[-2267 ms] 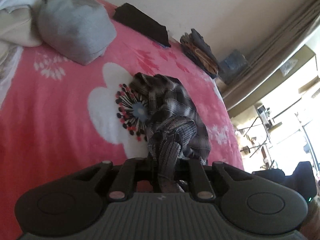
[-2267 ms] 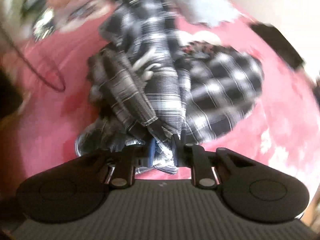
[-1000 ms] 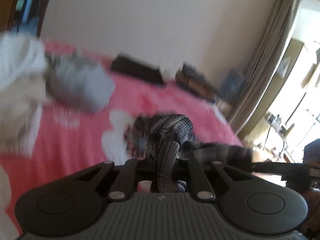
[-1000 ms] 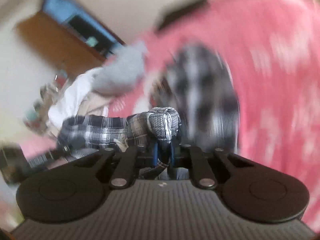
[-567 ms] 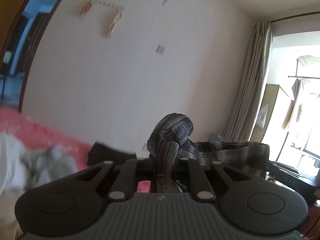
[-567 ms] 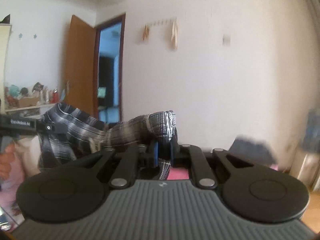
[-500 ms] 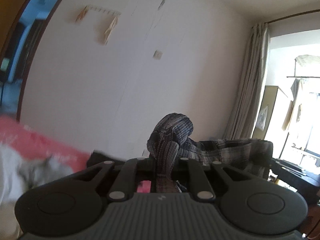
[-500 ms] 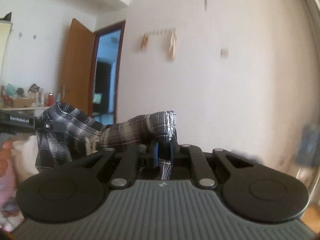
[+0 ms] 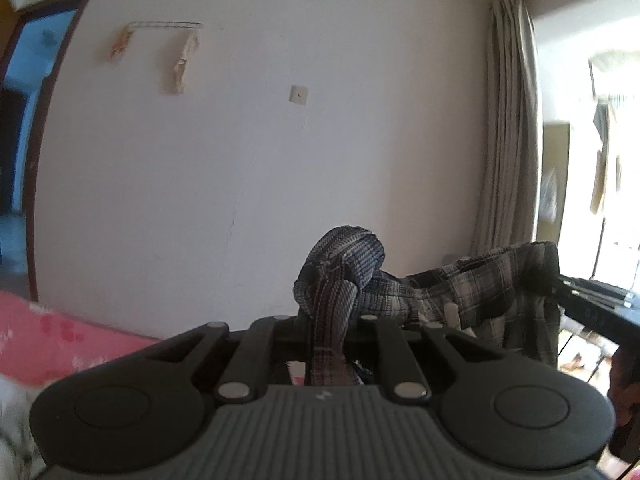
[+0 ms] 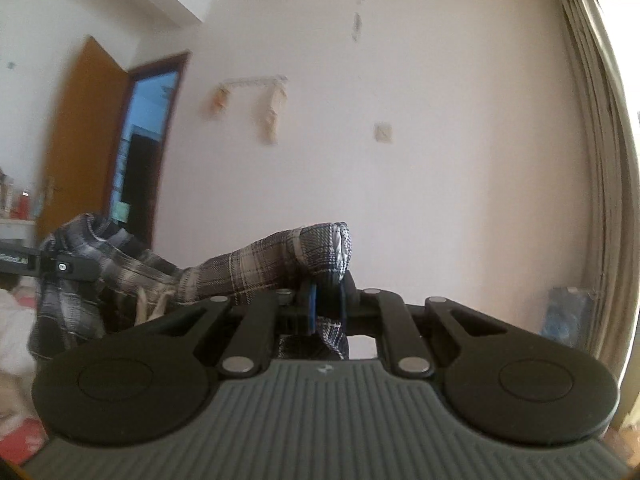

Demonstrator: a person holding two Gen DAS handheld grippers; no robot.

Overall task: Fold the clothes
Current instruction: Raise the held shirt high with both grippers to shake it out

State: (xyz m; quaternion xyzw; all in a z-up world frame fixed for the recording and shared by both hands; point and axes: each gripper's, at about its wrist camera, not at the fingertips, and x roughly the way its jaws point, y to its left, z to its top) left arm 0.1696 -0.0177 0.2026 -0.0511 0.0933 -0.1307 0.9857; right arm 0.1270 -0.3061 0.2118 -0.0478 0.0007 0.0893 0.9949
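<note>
A dark plaid garment (image 9: 472,292) hangs stretched in the air between my two grippers. My left gripper (image 9: 328,320) is shut on one bunched end of it, which bulges above the jaws. The cloth runs off to the right, where the other gripper (image 9: 580,300) holds its far end. In the right wrist view the right gripper (image 10: 326,304) is shut on a rolled end of the plaid garment (image 10: 248,268). From there the cloth spans left to the left gripper (image 10: 60,266). Both grippers point roughly level at a white wall.
The pink floral bed cover (image 9: 60,340) shows at the lower left of the left wrist view. A white wall (image 9: 280,160), a curtain (image 9: 508,140) and a bright window lie ahead. An open brown door (image 10: 84,148) stands at the left in the right wrist view.
Both grippers have lifted the plaid garment off the bed and swung up from facing the bed cover to facing the wall. The cloth now stretches between them.
</note>
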